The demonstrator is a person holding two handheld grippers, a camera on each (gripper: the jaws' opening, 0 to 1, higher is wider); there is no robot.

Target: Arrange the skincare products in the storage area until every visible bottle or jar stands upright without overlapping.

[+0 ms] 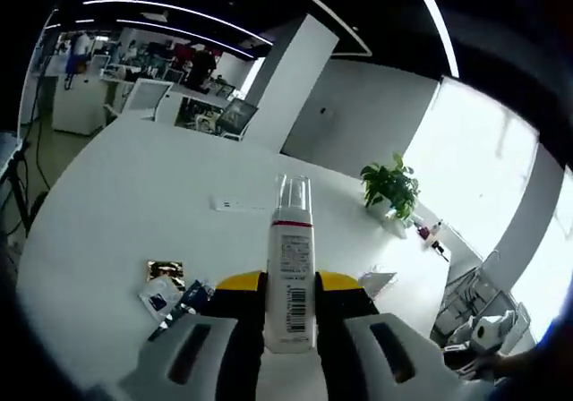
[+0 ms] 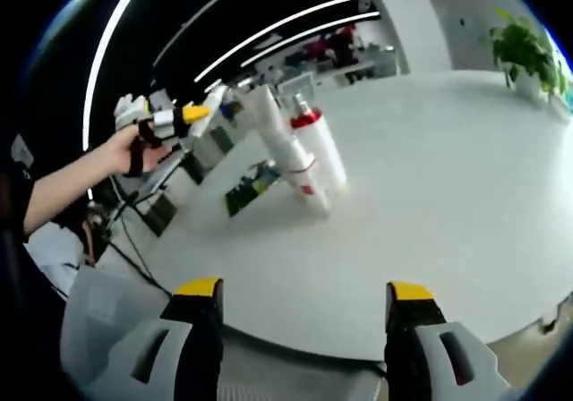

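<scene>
A white bottle [image 1: 291, 285] with a clear cap and a red band sits between the yellow-tipped jaws of my left gripper [image 1: 288, 282], which is shut on its lower body. In the right gripper view a hand holds that left gripper [image 2: 199, 113] at the upper left, and the held bottle [image 2: 285, 150] slants down toward the white table [image 2: 448, 168]. Right behind it is a second white bottle [image 2: 324, 150] with a red top; whether they touch is unclear. My right gripper [image 2: 304, 289] is open and empty, near the table's front edge.
Several sachets [image 1: 170, 289] lie on the table left of the held bottle, also seen as dark and green packets [image 2: 251, 186]. A potted plant [image 1: 391, 186] stands at the far edge. A small white strip [image 1: 228, 205] lies mid-table. Desks and chairs stand beyond.
</scene>
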